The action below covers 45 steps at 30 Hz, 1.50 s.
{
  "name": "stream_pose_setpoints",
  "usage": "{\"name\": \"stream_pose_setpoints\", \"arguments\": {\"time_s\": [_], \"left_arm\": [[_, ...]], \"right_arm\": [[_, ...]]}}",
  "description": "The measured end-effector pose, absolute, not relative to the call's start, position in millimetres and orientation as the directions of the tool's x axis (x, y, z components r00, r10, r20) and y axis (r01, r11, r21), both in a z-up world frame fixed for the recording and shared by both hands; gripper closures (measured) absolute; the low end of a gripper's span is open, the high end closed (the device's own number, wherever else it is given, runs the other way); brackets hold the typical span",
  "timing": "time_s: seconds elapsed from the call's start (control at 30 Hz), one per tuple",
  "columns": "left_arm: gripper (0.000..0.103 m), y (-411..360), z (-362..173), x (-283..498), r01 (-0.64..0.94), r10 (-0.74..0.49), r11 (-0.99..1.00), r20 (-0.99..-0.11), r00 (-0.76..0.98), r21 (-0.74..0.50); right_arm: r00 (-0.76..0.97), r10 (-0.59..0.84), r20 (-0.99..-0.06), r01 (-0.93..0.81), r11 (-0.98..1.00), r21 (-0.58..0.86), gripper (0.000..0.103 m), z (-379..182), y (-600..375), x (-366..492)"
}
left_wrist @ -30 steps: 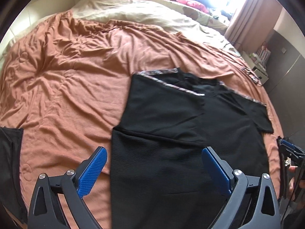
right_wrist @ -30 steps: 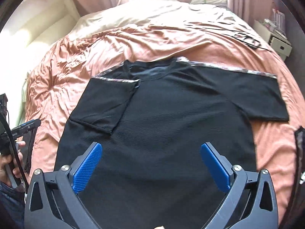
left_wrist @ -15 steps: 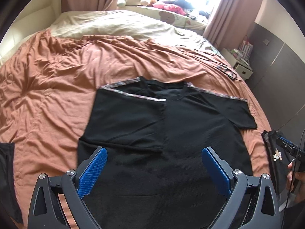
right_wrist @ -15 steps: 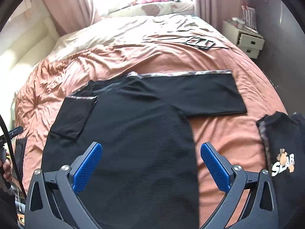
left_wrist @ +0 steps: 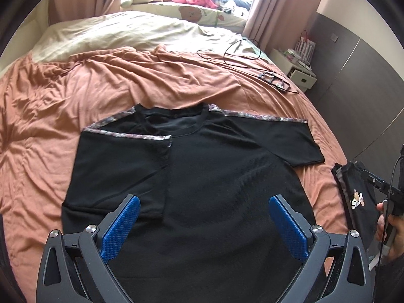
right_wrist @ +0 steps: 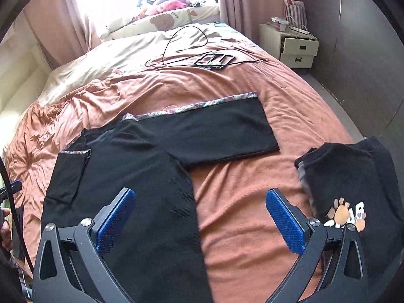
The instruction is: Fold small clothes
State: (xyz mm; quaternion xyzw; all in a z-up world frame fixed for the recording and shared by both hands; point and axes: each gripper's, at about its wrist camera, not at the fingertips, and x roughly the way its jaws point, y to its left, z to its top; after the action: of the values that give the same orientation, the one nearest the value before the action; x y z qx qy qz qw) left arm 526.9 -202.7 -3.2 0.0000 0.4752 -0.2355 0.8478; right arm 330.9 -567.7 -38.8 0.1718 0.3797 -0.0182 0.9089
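A black T-shirt (left_wrist: pixel 212 181) with patterned shoulder trim lies flat on the orange bed cover, collar pointing away from me. Its left sleeve (left_wrist: pixel 118 166) is folded inward over the body; its right sleeve (right_wrist: pixel 222 128) lies spread out flat. My left gripper (left_wrist: pixel 202 224) hovers open above the shirt's lower body, nothing between its blue pads. In the right wrist view the same shirt (right_wrist: pixel 126 176) fills the left half, and my right gripper (right_wrist: pixel 199 219) stands open over the shirt's right side edge and bare cover. A folded black garment (right_wrist: pixel 353 184) with a paw print lies at the right.
Orange bed cover (left_wrist: pixel 75 93) is rumpled around the shirt. Black cables and a small frame (right_wrist: pixel 214 59) lie on the far part of the bed. A cream nightstand (right_wrist: pixel 295 48) stands at the far right by a dark wall. A hand (left_wrist: pixel 394 229) shows at the right edge.
Both grippers have swung to the right across the bed. The right sleeve and the folded paw-print garment have come into view. The shirt itself has not moved.
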Motion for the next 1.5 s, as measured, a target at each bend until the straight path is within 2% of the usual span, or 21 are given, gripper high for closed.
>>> {"name": "stream_pose_setpoints", "arguments": {"time_s": [0.07,0.23,0.3,0.37,0.5,0.63,0.77,0.9,1.13,1.4,1.43,1.47,1.5], "left_arm": [[0.002,-214.6,-4.7,530.7,0.417,-0.413,0.881,-0.797,0.441,-0.225],[0.018,-248.2,-15.5,547.0,0.455,-0.445,0.856,-0.798,0.407,-0.246],[0.021,-262.3,-21.6,554.0,0.470,-0.455,0.847,-0.797,0.397,-0.249],[0.026,-275.0,-26.6,560.4,0.480,-0.459,0.842,-0.794,0.397,-0.246],[0.028,-301.8,-34.8,573.1,0.516,-0.464,0.828,-0.784,0.413,-0.218],[0.034,-329.9,-48.8,587.6,0.540,-0.447,0.823,-0.789,0.421,-0.178],[0.040,-353.8,-64.9,597.8,0.561,-0.447,0.811,-0.793,0.415,-0.164],[0.042,-377.4,-82.0,608.1,0.580,-0.450,0.798,-0.802,0.394,-0.162],[0.054,-410.9,-115.3,626.1,0.594,-0.449,0.785,-0.824,0.347,-0.177],[0.061,-423.1,-148.2,637.5,0.580,-0.437,0.791,-0.845,0.310,-0.196],[0.062,-423.6,-151.2,638.5,0.578,-0.432,0.793,-0.848,0.307,-0.194],[0.063,-424.4,-153.6,639.6,0.577,-0.429,0.793,-0.851,0.303,-0.194],[0.064,-425.3,-155.3,641.0,0.577,-0.428,0.793,-0.853,0.299,-0.196]], "right_arm": [[0.714,0.079,-0.696,0.186,0.936,0.297,0.000,-41.4,-579.6,335.7],[0.726,0.073,-0.684,0.200,0.929,0.312,0.002,-51.0,-607.2,352.9],[0.722,0.064,-0.689,0.208,0.930,0.304,0.010,-58.2,-614.3,362.2],[0.708,0.065,-0.704,0.216,0.928,0.304,0.023,-68.3,-624.3,376.3],[0.692,0.068,-0.719,0.223,0.927,0.302,0.026,-82.9,-640.0,405.0],[0.681,0.063,-0.730,0.225,0.930,0.291,0.039,-99.9,-653.3,436.1],[0.665,0.069,-0.744,0.234,0.927,0.295,0.046,-117.8,-666.9,465.6],[0.659,0.081,-0.747,0.243,0.917,0.315,0.048,-134.5,-678.4,495.0],[0.649,0.098,-0.754,0.265,0.900,0.345,0.049,-168.7,-691.9,536.5],[0.628,0.106,-0.771,0.275,0.897,0.347,0.049,-200.9,-696.2,572.9],[0.623,0.108,-0.775,0.279,0.895,0.349,0.049,-205.1,-697.0,576.9],[0.618,0.112,-0.778,0.281,0.893,0.352,0.056,-210.0,-697.5,581.6],[0.613,0.113,-0.782,0.283,0.893,0.351,0.058,-213.5,-697.4,586.1]]}}
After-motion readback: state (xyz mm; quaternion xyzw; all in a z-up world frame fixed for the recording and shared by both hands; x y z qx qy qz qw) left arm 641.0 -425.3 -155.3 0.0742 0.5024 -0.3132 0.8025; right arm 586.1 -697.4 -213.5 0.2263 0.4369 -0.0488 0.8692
